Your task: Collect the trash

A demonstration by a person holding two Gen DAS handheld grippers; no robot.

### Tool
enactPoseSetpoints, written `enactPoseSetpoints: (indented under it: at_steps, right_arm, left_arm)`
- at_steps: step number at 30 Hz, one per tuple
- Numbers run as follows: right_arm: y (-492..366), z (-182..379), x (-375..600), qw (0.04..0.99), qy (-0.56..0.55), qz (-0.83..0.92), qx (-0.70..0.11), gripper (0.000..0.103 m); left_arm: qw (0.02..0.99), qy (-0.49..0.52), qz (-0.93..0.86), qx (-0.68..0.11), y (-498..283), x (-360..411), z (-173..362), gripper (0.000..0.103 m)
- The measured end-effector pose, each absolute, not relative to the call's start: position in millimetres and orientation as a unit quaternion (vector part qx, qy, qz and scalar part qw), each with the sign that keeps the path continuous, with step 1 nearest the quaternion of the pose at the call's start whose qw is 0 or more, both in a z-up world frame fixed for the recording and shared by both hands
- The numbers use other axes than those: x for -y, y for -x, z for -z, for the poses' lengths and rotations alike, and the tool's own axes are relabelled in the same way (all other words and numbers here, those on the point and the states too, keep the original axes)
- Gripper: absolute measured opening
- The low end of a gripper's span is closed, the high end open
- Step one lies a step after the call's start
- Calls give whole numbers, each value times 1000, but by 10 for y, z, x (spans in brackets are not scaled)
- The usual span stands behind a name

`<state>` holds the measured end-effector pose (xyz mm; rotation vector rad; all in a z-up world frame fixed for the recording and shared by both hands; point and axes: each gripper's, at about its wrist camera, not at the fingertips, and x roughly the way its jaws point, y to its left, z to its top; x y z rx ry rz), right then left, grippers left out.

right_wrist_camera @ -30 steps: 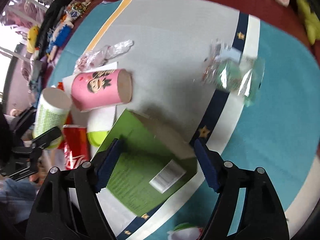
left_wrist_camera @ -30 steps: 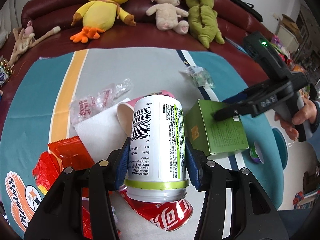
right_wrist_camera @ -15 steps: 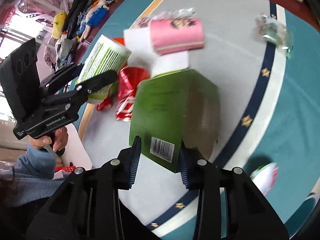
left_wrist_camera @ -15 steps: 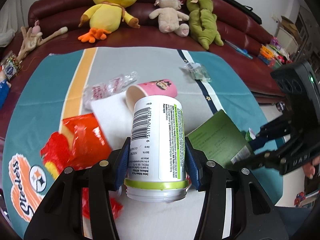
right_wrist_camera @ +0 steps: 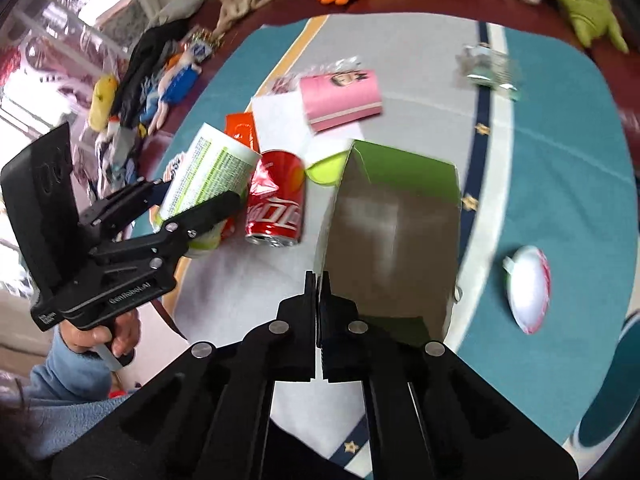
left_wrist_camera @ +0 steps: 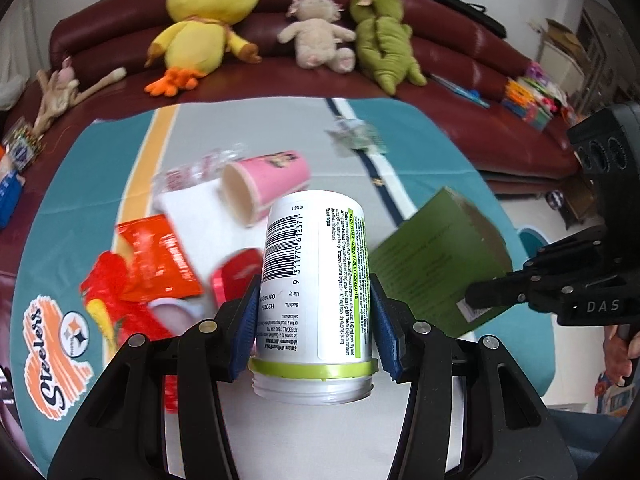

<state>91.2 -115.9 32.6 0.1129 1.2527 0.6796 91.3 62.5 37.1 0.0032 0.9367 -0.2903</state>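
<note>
Trash: white bottle clamped sideways in left gripper, jaws approx half open. Right gripper has just closed, pinching green box by its thin edge; both lifted off table, prob for binning.

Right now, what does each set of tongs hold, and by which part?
Left tongs: the white supplement bottle, clamped across its lower body just above the green ring. Right tongs: the green carton, pinched by one wall's edge.
</note>
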Motion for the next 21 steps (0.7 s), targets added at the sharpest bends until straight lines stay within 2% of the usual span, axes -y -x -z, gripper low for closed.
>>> enactPoseSetpoints:
  at_steps: [8,14,16,18,21]
  right_arm:
    - [-703,-541,2160,796,-119,-271,-528,1]
    - [-711,-260,2458,786,-153,-259,-539,6]
    - [-718,-229,2423,781,-148,-271,-543,15]
    - [-728,-218,2381,782,-139,-275,-541,53]
    - [-701,-197,2231,782,-123,-285,-541,55]
  left_arm:
    - [871,-45,199,-447,-897,289,-435,51]
    - [864,-57,208,-454,-934,573,-391,51]
    - [866,-52,201,-455,-932,516,-390,51]
    - [868,-49,192,-456,-923,438,-394,51]
    - [870,-38,179,-457,-916,251,-400,51]
